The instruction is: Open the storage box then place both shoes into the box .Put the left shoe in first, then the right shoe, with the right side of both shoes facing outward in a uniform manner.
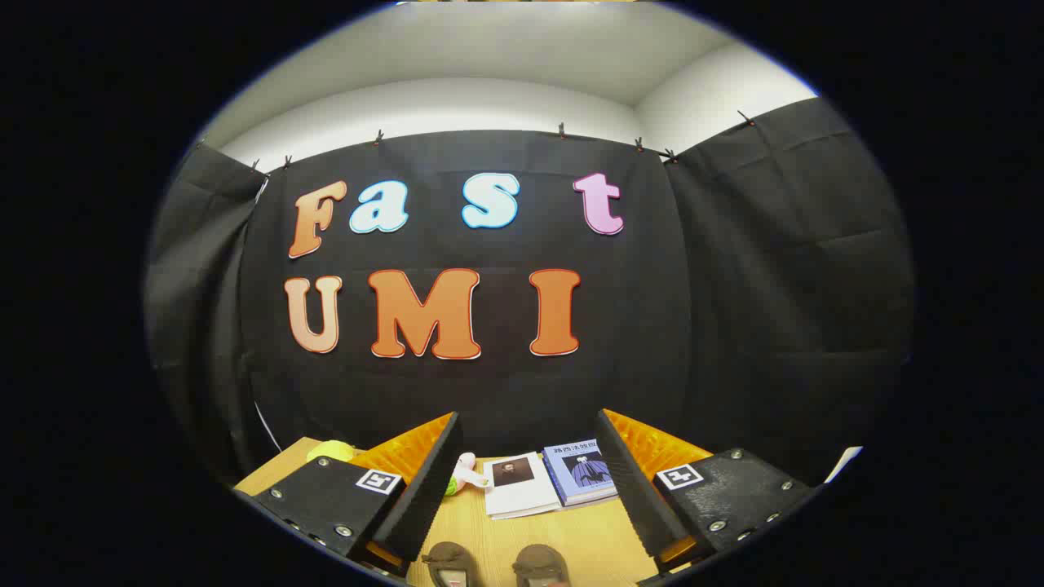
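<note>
Two dark brown shoes lie side by side on the wooden table [587,538], low between my fingers: one shoe [447,561] nearer the left finger, the other shoe [540,564] nearer the right. Just their tops show, the rest is cut off below. My gripper [528,473] is open, held above the table with a wide gap and nothing between its fingers. The left finger [424,489] and right finger [628,489] flank the shoes.
Beyond the fingers, a white book [515,483] and a blue book [581,471] lie on the table near the black cloth wall. A pink and green toy [463,474] sits left of the books. A yellow-green round object [330,450] rests at the table's far left.
</note>
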Available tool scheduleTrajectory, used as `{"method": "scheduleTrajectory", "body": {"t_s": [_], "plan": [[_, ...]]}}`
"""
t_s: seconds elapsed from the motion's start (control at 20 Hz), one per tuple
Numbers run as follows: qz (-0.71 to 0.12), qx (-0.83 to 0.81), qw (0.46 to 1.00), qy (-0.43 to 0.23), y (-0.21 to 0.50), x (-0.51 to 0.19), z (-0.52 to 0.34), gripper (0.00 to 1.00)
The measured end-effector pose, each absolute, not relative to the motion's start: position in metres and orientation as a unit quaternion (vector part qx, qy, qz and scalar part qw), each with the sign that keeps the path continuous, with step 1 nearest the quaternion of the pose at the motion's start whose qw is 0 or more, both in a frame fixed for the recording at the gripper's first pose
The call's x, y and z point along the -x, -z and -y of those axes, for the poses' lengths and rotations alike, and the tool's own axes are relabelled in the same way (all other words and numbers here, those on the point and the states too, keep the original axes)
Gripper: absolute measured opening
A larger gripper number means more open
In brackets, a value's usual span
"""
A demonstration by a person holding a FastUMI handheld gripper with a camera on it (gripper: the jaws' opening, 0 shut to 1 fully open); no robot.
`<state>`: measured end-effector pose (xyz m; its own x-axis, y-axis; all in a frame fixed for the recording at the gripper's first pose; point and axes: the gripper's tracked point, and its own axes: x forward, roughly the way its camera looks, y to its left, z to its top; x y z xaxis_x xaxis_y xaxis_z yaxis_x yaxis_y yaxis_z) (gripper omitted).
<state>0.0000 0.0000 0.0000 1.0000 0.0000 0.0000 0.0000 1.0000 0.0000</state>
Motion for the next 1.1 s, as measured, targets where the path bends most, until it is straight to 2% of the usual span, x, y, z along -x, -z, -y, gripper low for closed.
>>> {"method": "scheduleTrajectory", "body": {"t_s": [1.1], "plan": [[-0.011, -0.004, 1.000, -0.026, 0.002, 0.005, -0.010, 0.98]]}}
